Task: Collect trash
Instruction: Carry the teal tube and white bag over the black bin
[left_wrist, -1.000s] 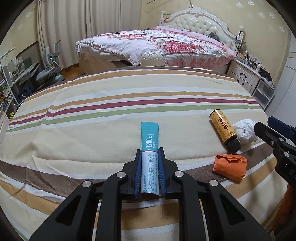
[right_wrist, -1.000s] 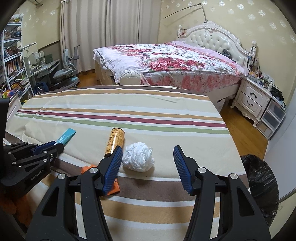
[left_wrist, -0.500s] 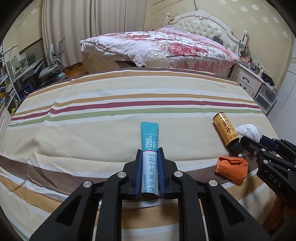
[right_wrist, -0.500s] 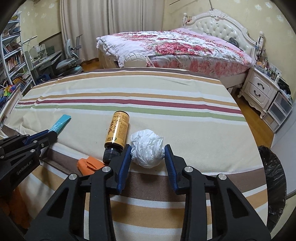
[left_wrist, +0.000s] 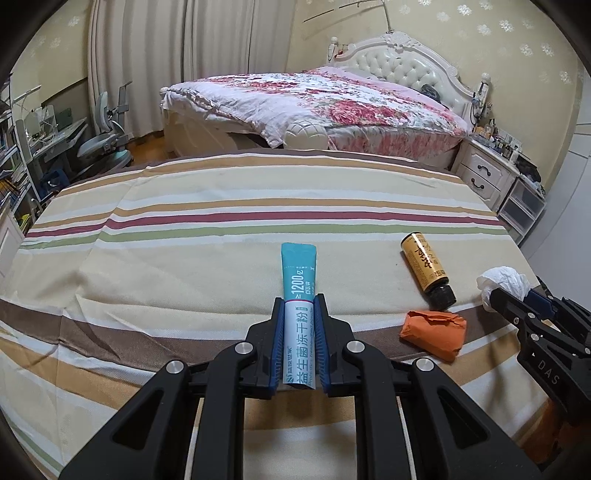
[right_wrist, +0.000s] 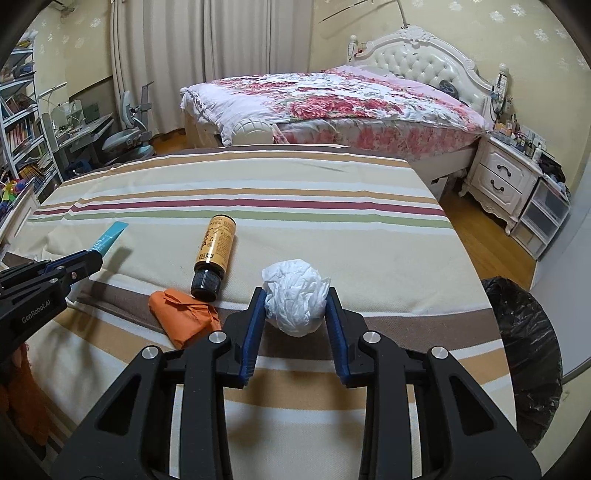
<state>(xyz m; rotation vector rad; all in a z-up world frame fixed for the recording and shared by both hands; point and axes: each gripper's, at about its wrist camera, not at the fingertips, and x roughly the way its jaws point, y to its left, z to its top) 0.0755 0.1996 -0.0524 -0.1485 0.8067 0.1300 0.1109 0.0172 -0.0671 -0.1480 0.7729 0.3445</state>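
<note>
Left wrist view. At lower centre the left gripper is clamped on a teal-and-white sachet, whose teal end sticks out past the fingertips over the striped cloth. Right of centre an amber bottle lies on its side, dark cap toward the camera; an orange wrapper lies just below the cap. At the right edge the right gripper grips a crumpled white tissue.

Right wrist view. At lower centre the right gripper, its jaws just having closed in, presses both blue pads against the tissue. The bottle and wrapper lie left of centre. At the left edge is the left gripper with the sachet. A black-lined bin stands at the lower right, beside the cloth's edge.
</note>
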